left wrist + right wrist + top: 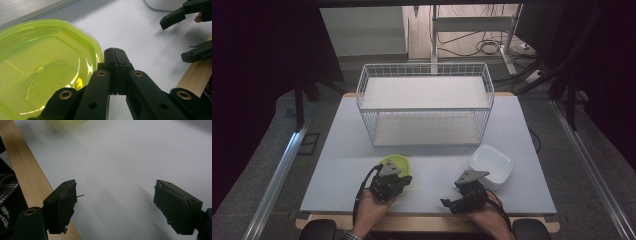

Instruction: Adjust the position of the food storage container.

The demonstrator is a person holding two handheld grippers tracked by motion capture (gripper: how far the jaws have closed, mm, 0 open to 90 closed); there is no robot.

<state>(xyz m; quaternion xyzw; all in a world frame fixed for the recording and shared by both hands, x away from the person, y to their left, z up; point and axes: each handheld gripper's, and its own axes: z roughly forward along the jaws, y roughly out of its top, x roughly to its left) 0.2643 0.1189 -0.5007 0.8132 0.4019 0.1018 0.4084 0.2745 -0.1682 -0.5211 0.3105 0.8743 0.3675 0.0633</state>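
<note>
Grey bench [337,165] is carrying a wire basket [426,102]; the left hand-held gripper [398,176] is hovering over the yellow-green bowl [396,162]. Left gripper view: jaws are pressing together, empty, beside the bowl's rim [97,53], seemingly nudging. Right hand-held gripper [113,205] is waiting, spread.

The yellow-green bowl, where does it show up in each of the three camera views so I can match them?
High view: the yellow-green bowl sits on the table left of centre, just beyond the left gripper.
Left gripper view: it fills the left half, right beside the shut jaws.
Right gripper view: a blurred yellow patch at the top edge.
Shared landmark: the wooden table edge.
</note>
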